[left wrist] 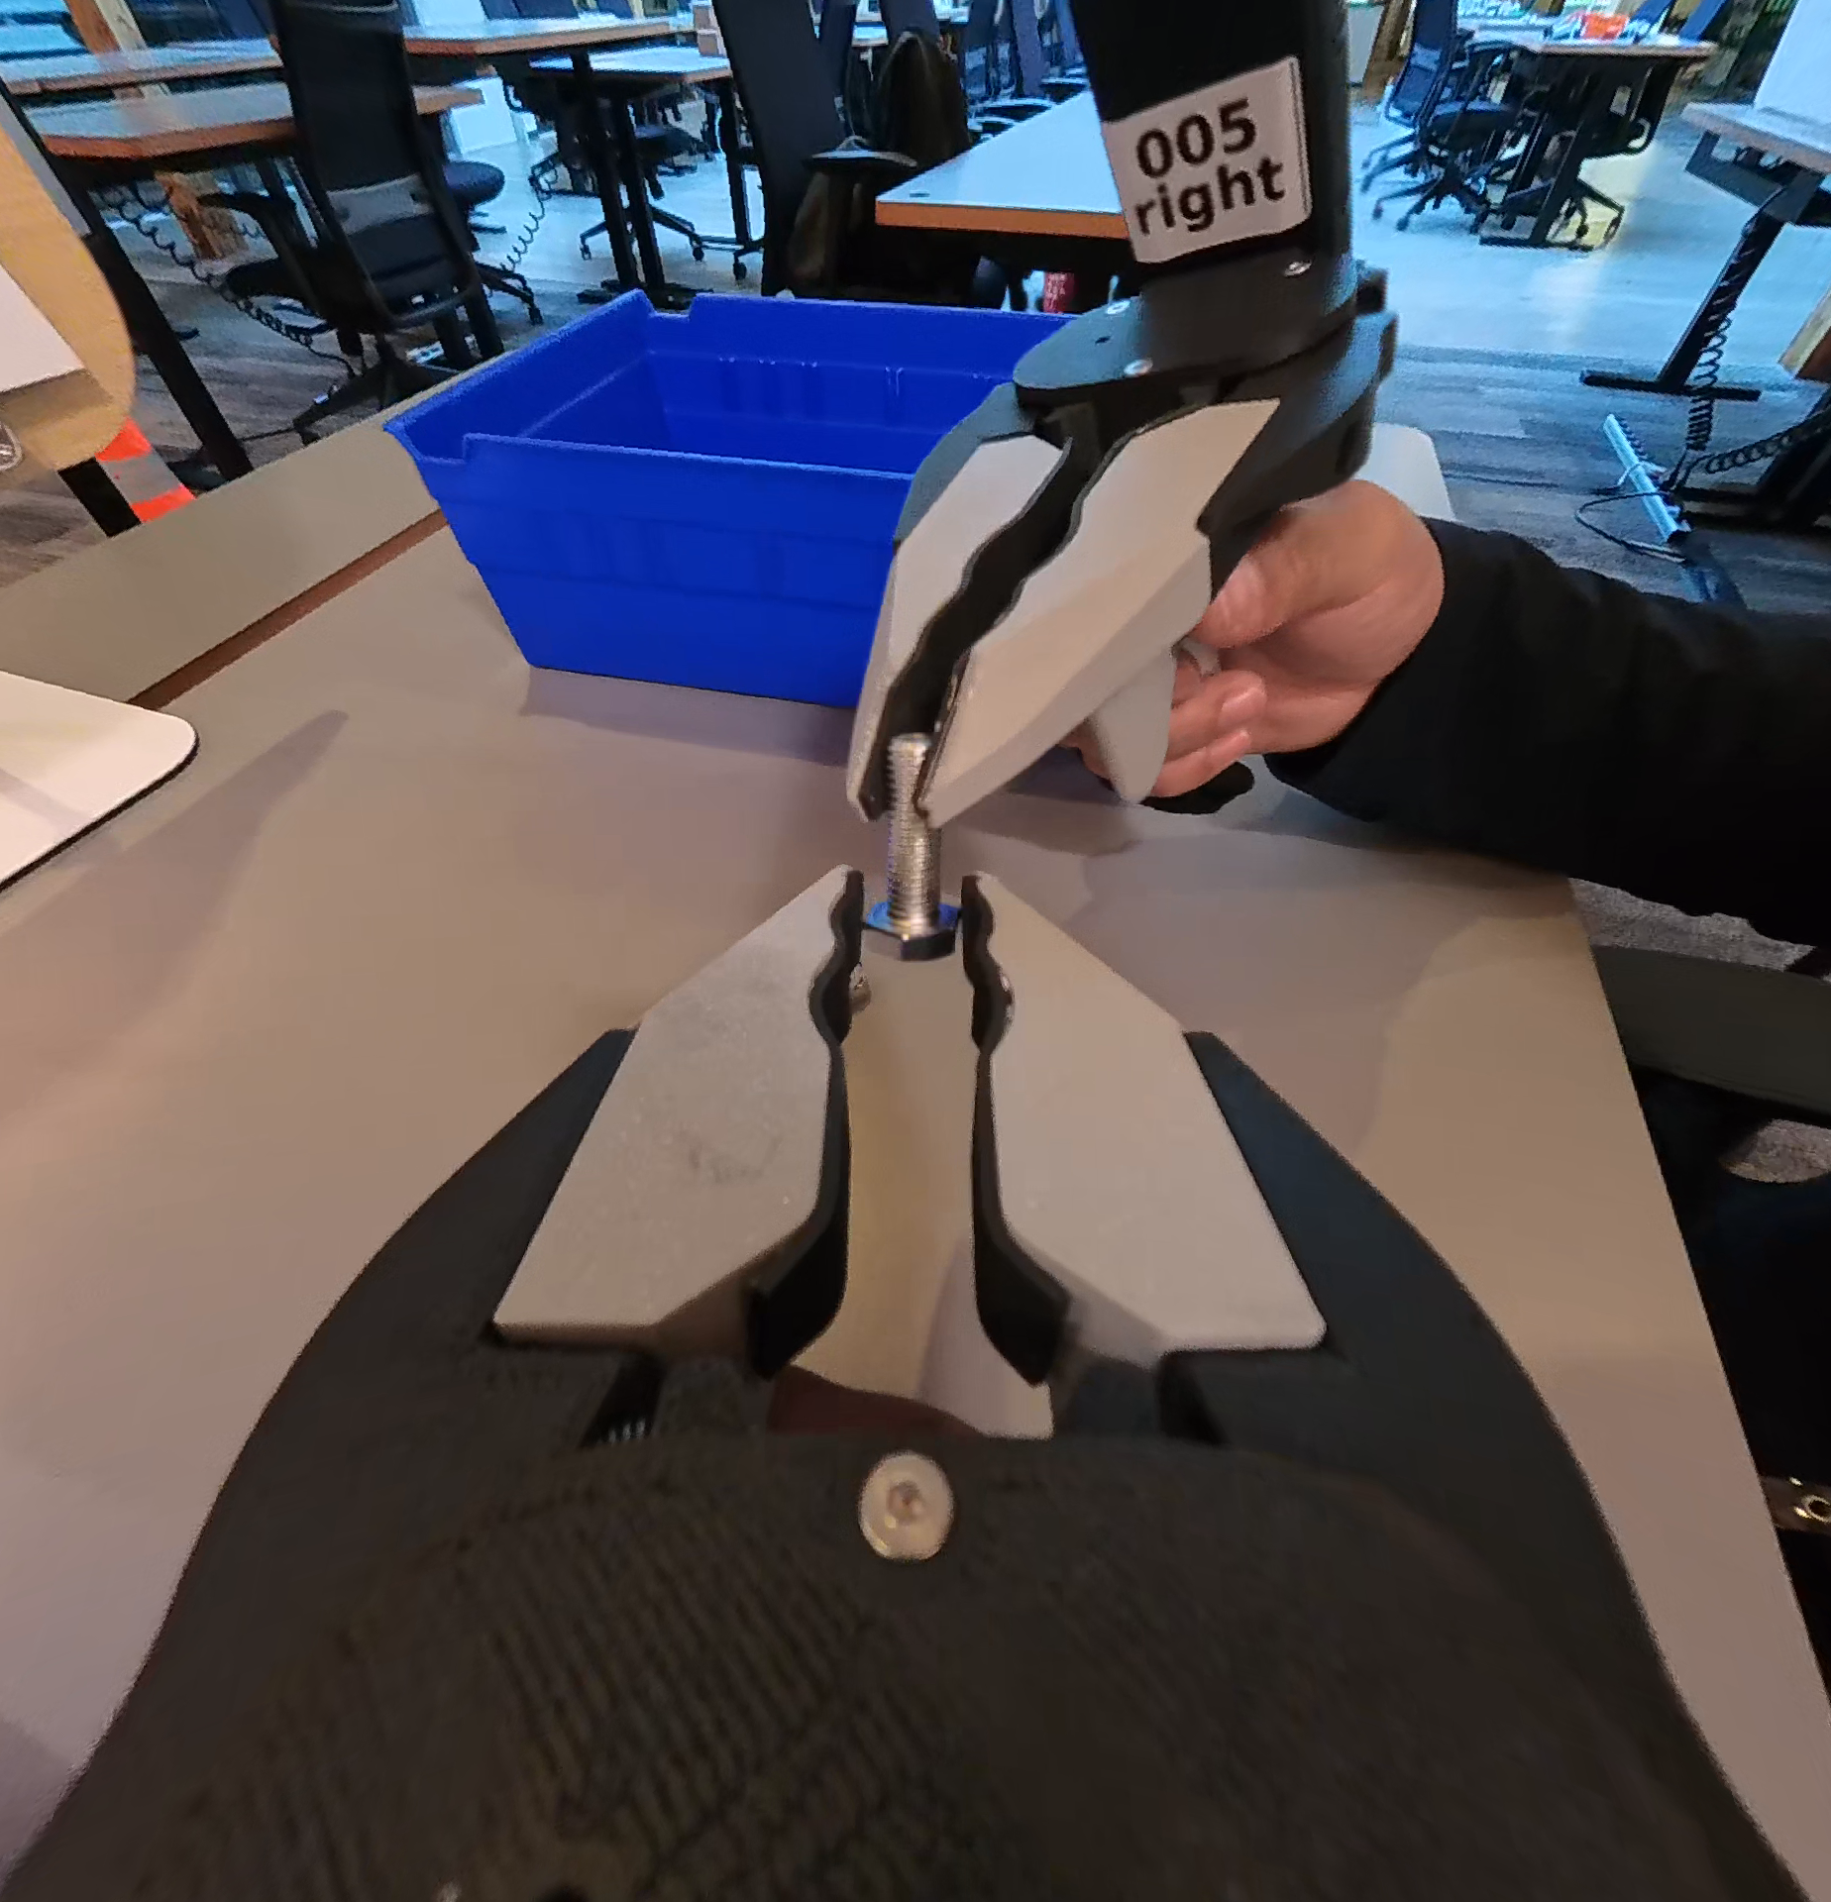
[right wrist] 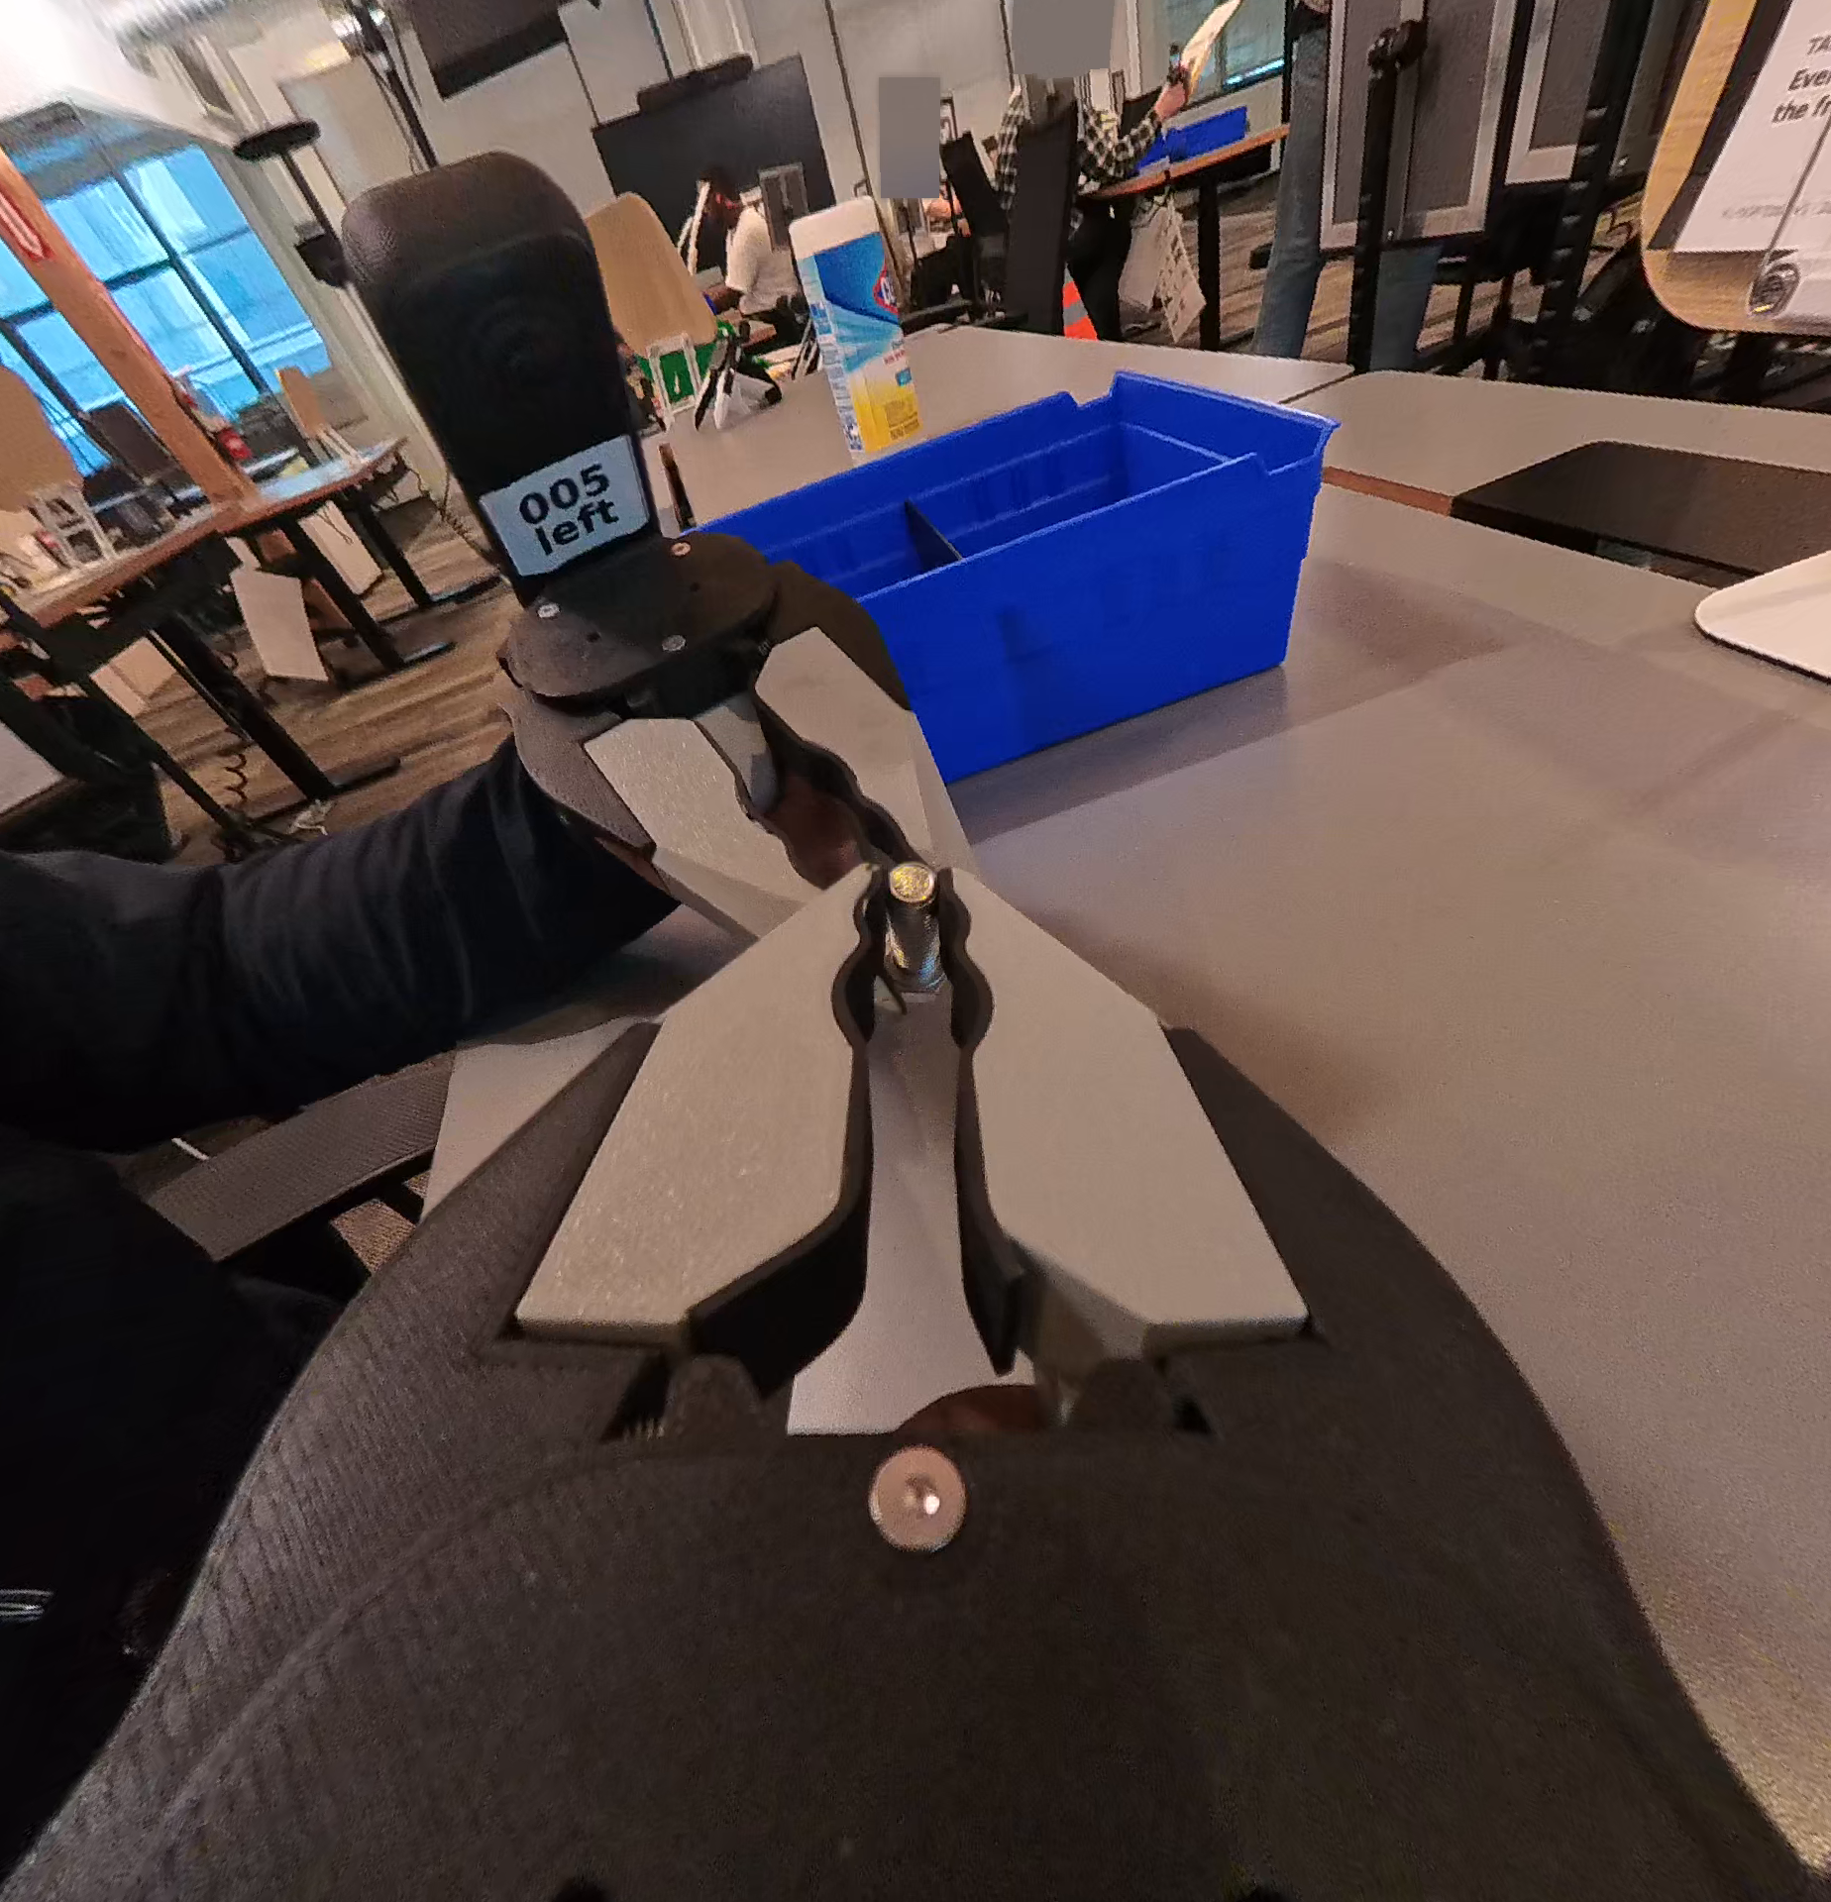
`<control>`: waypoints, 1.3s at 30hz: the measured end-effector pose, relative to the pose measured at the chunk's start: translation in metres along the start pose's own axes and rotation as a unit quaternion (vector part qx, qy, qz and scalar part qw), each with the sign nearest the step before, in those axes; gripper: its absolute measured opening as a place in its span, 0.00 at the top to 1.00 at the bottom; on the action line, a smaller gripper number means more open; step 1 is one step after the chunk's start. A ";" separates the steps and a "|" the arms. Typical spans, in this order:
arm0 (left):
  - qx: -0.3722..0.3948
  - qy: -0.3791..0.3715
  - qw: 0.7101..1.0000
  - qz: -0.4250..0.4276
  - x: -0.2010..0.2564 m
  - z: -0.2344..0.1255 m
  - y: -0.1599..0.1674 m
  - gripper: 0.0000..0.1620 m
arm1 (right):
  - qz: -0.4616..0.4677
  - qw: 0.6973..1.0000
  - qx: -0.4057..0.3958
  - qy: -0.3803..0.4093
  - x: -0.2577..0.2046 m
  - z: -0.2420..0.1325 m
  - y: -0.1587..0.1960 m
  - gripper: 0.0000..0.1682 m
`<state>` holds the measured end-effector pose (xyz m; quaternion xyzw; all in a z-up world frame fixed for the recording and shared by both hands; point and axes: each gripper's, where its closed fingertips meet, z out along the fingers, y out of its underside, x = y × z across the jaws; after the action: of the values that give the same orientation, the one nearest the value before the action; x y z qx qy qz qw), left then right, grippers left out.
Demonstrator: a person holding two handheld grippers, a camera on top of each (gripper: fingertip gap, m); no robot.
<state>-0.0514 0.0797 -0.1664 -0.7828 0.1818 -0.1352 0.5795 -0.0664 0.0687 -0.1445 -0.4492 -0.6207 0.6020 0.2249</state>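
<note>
Right gripper (left wrist: 899,808) fingers clamp the upright bolt (left wrist: 913,854) at its top. Left gripper (left wrist: 911,895) fingers narrow, flanking the bolt head, contact unclear. Blue bin (left wrist: 685,515) behind on tabletop (left wrist: 376,926).

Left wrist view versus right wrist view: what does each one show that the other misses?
Only the left wrist view shows the bolt's hex head on the table, between the open left tongs. Only the right wrist view shows the bin's divider and a wipes canister. Both show the upright bolt, the right tongs shut on its shaft, and the blue bin.
</note>
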 end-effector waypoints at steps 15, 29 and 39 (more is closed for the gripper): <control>-0.010 0.010 1.000 -0.012 0.001 0.000 0.004 0.96 | 0.000 1.000 -0.015 0.002 0.001 0.003 0.006 0.96; -0.019 0.022 0.999 -0.040 0.000 0.000 0.008 0.96 | 0.005 1.000 -0.019 0.003 0.002 0.003 0.007 0.96; 0.000 0.022 0.996 -0.087 -0.014 -0.002 0.010 0.96 | 0.001 0.999 -0.004 0.053 0.019 -0.006 0.002 0.90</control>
<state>-0.0666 0.0815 -0.1752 -0.7927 0.1254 -0.2020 0.5614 -0.0710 0.0876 -0.1501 -0.4820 -0.6097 0.5750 0.2556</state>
